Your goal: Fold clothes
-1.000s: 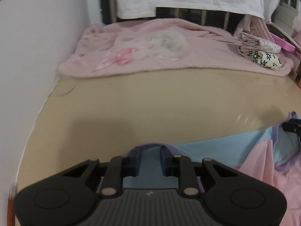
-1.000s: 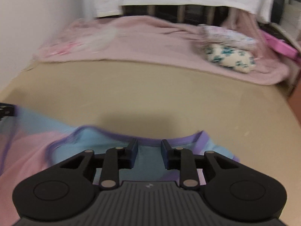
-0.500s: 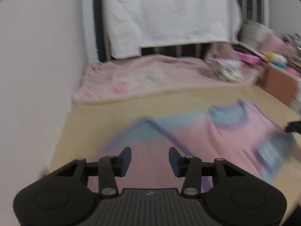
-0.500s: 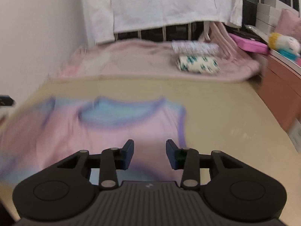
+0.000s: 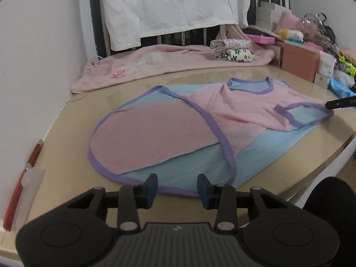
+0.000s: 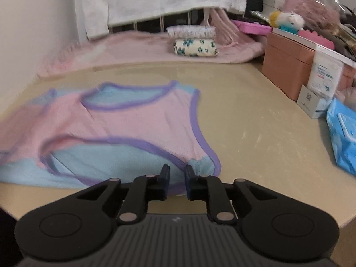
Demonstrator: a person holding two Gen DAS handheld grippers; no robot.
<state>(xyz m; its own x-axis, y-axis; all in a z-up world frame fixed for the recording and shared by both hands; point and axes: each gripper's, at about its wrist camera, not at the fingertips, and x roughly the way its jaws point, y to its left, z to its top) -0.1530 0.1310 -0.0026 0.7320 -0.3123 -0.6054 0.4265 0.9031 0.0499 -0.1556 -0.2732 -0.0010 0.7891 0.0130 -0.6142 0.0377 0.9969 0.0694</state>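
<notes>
We had the pink-and-light-blue sleeveless mesh top with purple binding (image 5: 200, 120) laid out on the glossy beige worktop (image 5: 73, 133), neckline toward the far side, one side already turned over onto the body so a rounded pink panel sat on top of the blue layer; probably a first fold, done to narrow the piece. Our left claw (image 5: 177, 188) sat just off the near edge of the top, above bare worktop, fingers apart and narrowing, nothing between them. Our right claw (image 6: 177, 181) was at the near purple-edged armhole corner, gap small and narrowing; the blue corner fabric showed in the gap, but we could not tell whether the pads pressed on it yet. Both claws pointed down along the near edge, which read as lining up to grab two edge points and carry them over evenly. Beyond the top, a fuzzy pink blanket (image 5: 155, 64) lay against the wall with a small stack of folded floral cloths (image 5: 233, 50) on it, likely the done pile, kept clear of the folding area. Terracotta and white boxes (image 6: 289, 66) and a blue plastic packet (image 6: 342, 138) crowded the worktop's right side, so the working space stayed central.
</notes>
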